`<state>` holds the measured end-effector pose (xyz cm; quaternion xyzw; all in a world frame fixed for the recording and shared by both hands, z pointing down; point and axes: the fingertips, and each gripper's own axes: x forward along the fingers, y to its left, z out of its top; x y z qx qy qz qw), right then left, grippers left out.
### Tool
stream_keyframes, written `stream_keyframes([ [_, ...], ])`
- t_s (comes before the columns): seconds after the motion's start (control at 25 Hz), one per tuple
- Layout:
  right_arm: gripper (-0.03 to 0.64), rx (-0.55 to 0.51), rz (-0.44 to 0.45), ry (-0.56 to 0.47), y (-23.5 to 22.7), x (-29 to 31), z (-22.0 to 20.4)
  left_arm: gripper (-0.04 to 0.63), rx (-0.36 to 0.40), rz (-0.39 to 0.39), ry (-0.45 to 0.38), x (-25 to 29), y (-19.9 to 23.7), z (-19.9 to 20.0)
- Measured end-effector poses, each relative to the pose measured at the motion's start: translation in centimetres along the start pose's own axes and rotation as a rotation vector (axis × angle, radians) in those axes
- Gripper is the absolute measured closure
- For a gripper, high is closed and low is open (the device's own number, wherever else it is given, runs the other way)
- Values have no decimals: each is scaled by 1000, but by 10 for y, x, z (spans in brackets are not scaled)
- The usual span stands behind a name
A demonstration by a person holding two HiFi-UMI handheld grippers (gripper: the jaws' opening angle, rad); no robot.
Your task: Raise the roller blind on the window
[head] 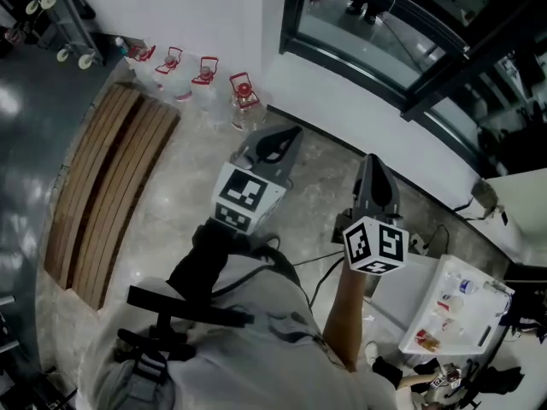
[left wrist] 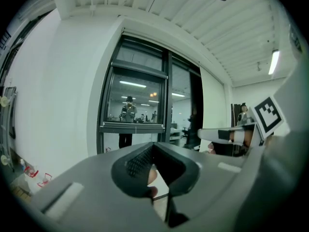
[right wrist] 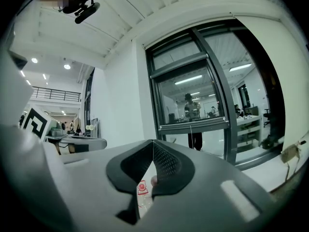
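Observation:
The window [head: 376,32] has a dark frame and stands ahead of me beyond a white sill. In the left gripper view the window [left wrist: 135,95] is crossed at mid height by a grey horizontal rail [left wrist: 133,126]. The same rail [right wrist: 193,125] shows in the right gripper view, with a thin cord hanging from it. Both grippers point level at the window, side by side and well short of it. My left gripper [head: 291,133] [left wrist: 153,146] is shut with nothing in it. My right gripper [head: 371,161] [right wrist: 153,144] is shut and empty too.
A slatted wooden bench [head: 107,186] lies on the floor at the left. Several water bottles with red handles [head: 205,79] stand along the wall below the window's left side. A white cart [head: 427,301] with small items is at the lower right, with cables [head: 329,263] on the floor.

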<state>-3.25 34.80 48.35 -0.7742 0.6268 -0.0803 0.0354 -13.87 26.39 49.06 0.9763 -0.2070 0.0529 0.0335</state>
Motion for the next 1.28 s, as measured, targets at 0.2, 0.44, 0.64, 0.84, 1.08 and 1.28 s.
stream_keyframes([
  [0.2,618,-34,-34,-30,2,-3,17,597,14,-22,-24,3,-1,15],
  [0.44,618,-59,-72,-68,5,-1,31,597,34,-46,-48,5,5,28],
  [0.64,618,-65,-62,-91,13,3,36,597,36,-53,-59,4,11,32],
  [0.84,618,-76,-53,-88,17,7,35,597,32,-61,-59,7,14,33],
  [1.08,618,-83,-49,-79,17,10,32,597,23,-61,-48,10,17,27],
  [1.28,618,-80,-42,-70,15,11,27,597,27,-60,-34,13,16,23],
])
